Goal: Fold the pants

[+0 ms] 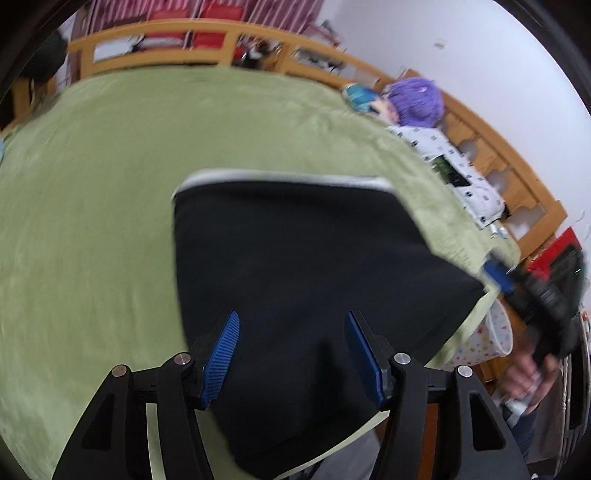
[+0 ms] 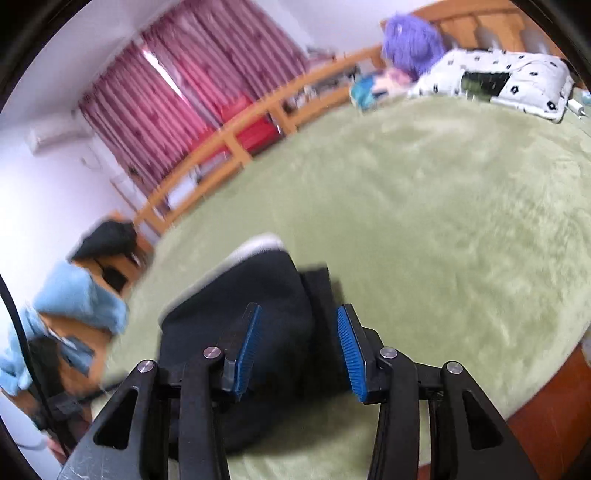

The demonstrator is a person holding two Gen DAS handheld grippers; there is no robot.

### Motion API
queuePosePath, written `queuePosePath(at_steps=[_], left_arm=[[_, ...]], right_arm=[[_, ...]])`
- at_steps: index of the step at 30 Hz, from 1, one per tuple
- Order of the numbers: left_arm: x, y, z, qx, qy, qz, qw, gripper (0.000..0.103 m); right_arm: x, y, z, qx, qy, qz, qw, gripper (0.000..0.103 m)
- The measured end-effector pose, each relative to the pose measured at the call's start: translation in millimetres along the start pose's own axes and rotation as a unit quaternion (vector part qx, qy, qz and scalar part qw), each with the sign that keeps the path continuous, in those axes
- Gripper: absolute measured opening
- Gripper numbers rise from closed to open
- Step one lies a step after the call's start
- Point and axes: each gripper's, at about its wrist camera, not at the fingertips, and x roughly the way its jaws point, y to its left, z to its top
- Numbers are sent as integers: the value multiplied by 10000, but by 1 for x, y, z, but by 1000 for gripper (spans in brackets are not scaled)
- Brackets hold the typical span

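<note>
The black pants (image 1: 295, 266) lie folded into a block on the green blanket (image 1: 92, 221), with a white band along the far edge. My left gripper (image 1: 291, 321) is open above the near part of the pants, nothing between its blue pads. The right gripper (image 1: 498, 277) shows at the pants' right corner in the left wrist view. In the right wrist view the right gripper (image 2: 297, 314) is open over the pants (image 2: 266, 295), which lie on the blanket (image 2: 443, 221). Both views are blurred by motion.
A wooden bed rail (image 1: 184, 33) runs along the far side. A patterned white pillow (image 1: 454, 170) and a purple-haired plush (image 1: 417, 99) lie at the head of the bed. Pink curtains (image 2: 177, 92) hang behind. A light blue cloth (image 2: 74, 295) lies left on a wooden stand.
</note>
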Motion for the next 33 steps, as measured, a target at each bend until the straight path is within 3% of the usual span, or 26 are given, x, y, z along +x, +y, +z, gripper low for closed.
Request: queuePosePath(at_steps=[3, 5, 6, 9, 13, 15, 21, 25, 30, 33], left_arm=[[23, 5, -27, -46, 318, 88, 9994, 59], [27, 4, -43, 11, 217, 174, 9996, 61], [27, 3, -48, 74, 156, 214, 9996, 62], [23, 9, -53, -2, 116, 92, 9999, 64], [18, 20, -47, -108, 250, -178, 9995, 66], [14, 22, -46, 40, 351, -250, 9991, 68], [4, 39, -17, 48, 175, -108, 9998, 70], [16, 63, 4, -437, 197, -107, 9988, 70], [29, 81, 6, -720, 294, -207, 9968, 70], [33, 83, 2, -676, 360, -239, 9968, 70]], right_arm=[[9, 6, 5, -42, 123, 304, 9995, 45], [26, 14, -5, -183, 436, 346, 9983, 45], [40, 17, -15, -304, 797, 312, 9959, 45], [61, 19, -45, -883, 1186, -388, 9883, 47], [66, -6, -60, -352, 1516, -96, 9878, 57], [63, -3, -55, -526, 1622, -136, 9853, 57], [48, 38, -12, -1620, 1072, -527, 9795, 57], [98, 60, 23, -2048, 1095, -533, 9712, 57], [162, 64, 41, -1913, 1517, -197, 9695, 52], [187, 67, 38, -2215, 1747, -454, 9583, 52]])
